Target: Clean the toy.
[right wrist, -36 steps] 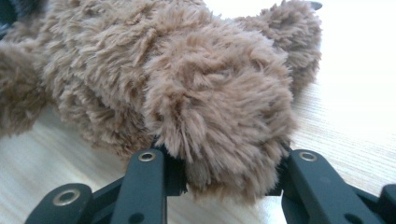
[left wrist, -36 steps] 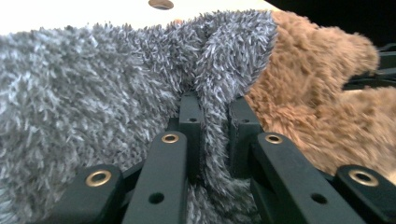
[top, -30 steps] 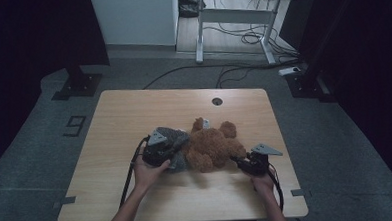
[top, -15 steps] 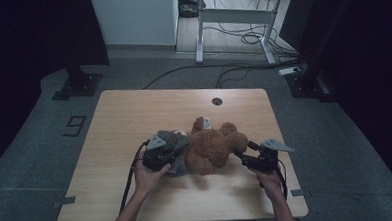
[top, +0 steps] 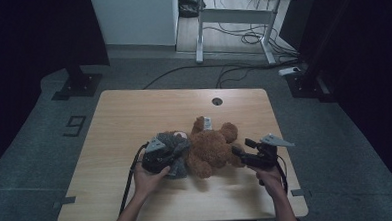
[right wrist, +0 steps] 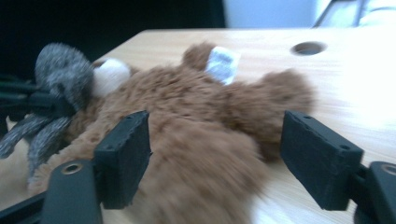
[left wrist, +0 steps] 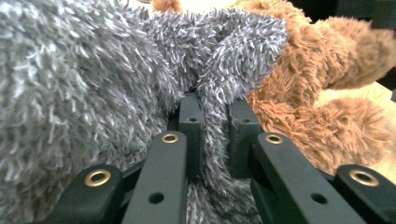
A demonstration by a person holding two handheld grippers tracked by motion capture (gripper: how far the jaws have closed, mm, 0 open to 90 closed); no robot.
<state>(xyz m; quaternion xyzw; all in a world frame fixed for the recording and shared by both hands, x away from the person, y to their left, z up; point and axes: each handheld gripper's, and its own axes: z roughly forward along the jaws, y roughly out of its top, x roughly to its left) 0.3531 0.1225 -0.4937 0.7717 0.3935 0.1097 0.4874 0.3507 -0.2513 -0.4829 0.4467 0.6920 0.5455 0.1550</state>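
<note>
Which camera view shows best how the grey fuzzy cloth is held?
The left gripper view: the left gripper is shut on a fold of the grey fuzzy cloth, seen close. The high view shows the cloth partly under that gripper, beside the brown teddy bear. The right gripper view shows a blurred bit far off.

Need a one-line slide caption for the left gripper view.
Left gripper shut on a fold of grey fuzzy cloth, with the brown teddy bear lying just beyond.
</note>
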